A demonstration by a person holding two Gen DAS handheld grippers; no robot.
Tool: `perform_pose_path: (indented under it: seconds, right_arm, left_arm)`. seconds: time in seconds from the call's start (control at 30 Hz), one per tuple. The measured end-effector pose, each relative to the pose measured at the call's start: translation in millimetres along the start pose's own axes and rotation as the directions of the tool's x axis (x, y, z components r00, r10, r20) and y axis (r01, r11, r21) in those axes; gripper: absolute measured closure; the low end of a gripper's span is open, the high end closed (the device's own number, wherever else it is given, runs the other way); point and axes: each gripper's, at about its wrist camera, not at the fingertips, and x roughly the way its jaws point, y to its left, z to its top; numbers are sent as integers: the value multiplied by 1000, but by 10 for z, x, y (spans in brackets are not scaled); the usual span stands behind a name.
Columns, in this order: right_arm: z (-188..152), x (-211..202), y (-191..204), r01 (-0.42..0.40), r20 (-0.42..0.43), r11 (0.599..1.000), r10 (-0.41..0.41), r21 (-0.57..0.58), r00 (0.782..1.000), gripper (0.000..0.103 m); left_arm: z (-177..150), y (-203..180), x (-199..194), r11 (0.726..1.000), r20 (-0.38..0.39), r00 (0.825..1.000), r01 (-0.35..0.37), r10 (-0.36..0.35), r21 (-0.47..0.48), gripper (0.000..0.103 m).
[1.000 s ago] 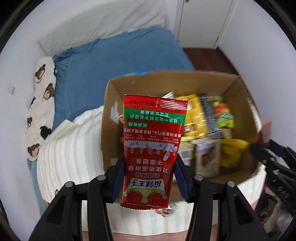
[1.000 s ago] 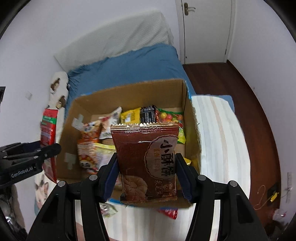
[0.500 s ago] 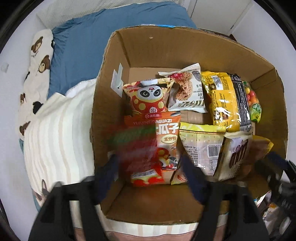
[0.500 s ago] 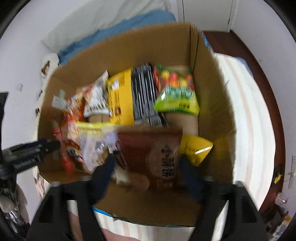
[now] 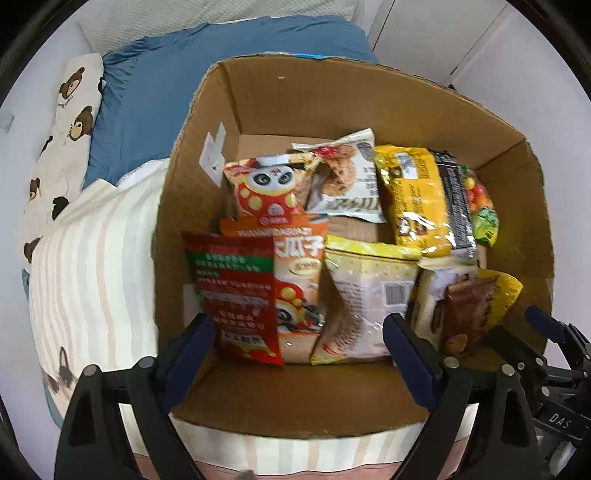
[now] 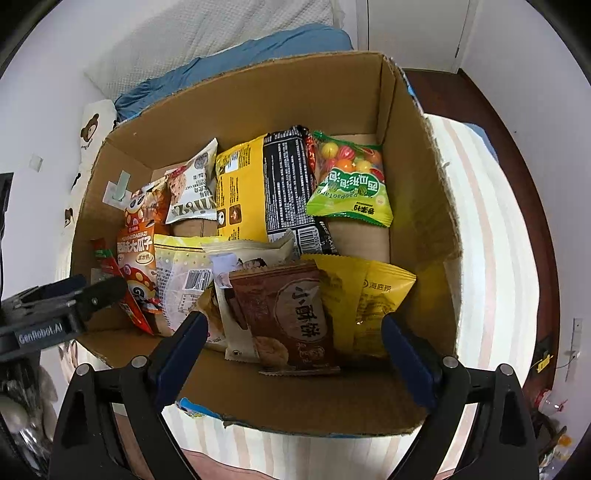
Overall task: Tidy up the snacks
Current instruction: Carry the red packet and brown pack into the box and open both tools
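An open cardboard box (image 5: 255,99) (image 6: 410,155) holds several snack packets. My left gripper (image 5: 299,347) is open above the box's near edge. The red packet (image 5: 236,295) stands free against the box's left side, just beyond it. My right gripper (image 6: 291,347) is open too. The brown biscuit packet (image 6: 284,317) stands free in the front row between its fingers, beside a yellow packet (image 6: 373,302). The right gripper's tip shows in the left wrist view (image 5: 532,336), and the left gripper's tip in the right wrist view (image 6: 99,295).
The box sits on a striped blanket (image 5: 85,280) (image 6: 491,229) on a bed with a blue sheet (image 5: 155,92) and a bear-print pillow (image 5: 62,122). White walls and a door (image 6: 413,29) stand behind. Dark wood floor (image 6: 498,122) lies to the right.
Both grippers came down over the box and opened. The red packet left the left gripper and the brown biscuit packet left the right gripper; both now stand inside the box.
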Motion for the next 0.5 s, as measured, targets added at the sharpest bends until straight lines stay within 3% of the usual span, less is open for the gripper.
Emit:
perform_pose_path:
  seconds: [0.27, 0.5]
  right_arm:
    - [-171, -275, 6, 45, 86, 999, -44, -18, 995, 6]
    - [-449, -587, 27, 57, 186, 998, -50, -32, 981, 6]
  left_arm:
    - [-291, -92, -283, 1000, 133, 991, 4, -6, 19, 10]
    - [-556, -149, -617, 999, 278, 961, -20, 9, 37, 10]
